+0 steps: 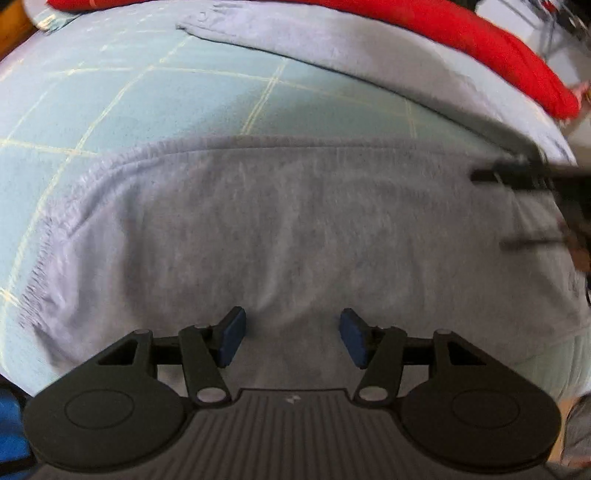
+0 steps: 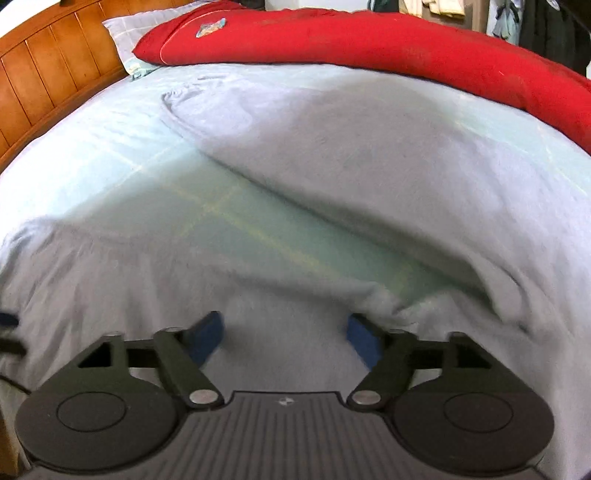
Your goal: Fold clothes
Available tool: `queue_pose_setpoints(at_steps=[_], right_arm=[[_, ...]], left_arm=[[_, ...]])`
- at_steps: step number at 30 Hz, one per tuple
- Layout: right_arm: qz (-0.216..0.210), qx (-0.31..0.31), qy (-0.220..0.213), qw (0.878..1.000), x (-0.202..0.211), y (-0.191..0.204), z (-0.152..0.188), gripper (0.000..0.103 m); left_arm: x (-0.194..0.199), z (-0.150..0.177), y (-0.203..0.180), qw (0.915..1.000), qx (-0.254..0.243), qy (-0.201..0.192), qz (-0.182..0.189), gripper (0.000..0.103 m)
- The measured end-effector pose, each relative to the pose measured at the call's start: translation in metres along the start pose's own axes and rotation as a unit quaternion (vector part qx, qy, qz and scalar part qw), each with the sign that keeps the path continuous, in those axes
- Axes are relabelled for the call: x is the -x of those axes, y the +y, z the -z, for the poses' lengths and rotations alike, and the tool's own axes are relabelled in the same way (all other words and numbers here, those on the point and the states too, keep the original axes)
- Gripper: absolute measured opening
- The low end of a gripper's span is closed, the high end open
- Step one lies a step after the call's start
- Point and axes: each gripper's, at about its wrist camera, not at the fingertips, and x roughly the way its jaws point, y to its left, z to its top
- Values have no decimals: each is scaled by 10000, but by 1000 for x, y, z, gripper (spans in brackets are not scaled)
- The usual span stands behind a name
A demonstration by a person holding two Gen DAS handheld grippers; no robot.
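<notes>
A grey garment point(image 1: 295, 221) lies spread on the bed, with a gathered ribbed edge point(image 1: 48, 258) at its left side. In the right wrist view the grey garment point(image 2: 369, 155) splits into two long parts, one reaching to the far left and ending in a hem point(image 2: 173, 98). My left gripper point(image 1: 291, 332) hangs over the cloth with its blue pads apart and nothing between them. My right gripper point(image 2: 284, 332) stands wide open just above the cloth, near where the two parts meet. It shows blurred at the right edge of the left wrist view as the right gripper point(image 1: 517, 208).
The bed sheet point(image 1: 166, 103) is pale blue with yellow check lines. A red quilt point(image 2: 369, 40) lies along the far side of the bed. A wooden headboard point(image 2: 44, 74) and a pillow point(image 2: 125, 29) stand at the far left. Clothes hang at the top right point(image 2: 535, 22).
</notes>
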Motion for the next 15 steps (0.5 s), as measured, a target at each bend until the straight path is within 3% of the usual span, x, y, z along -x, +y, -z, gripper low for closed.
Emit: queue_pose_setpoints(at_steps=[3, 9, 15], right_arm=[[-49, -71, -3, 10000, -12, 18, -13, 97], [-47, -136, 42, 9999, 20, 30, -15, 96], [752, -76, 277, 9968, 52, 4, 12, 96]], left_arm=[[12, -7, 9, 9999, -97, 56, -2, 55], [24, -45, 24, 9994, -95, -236, 220, 55], [0, -119, -3, 9908, -160, -624, 1192, 56]])
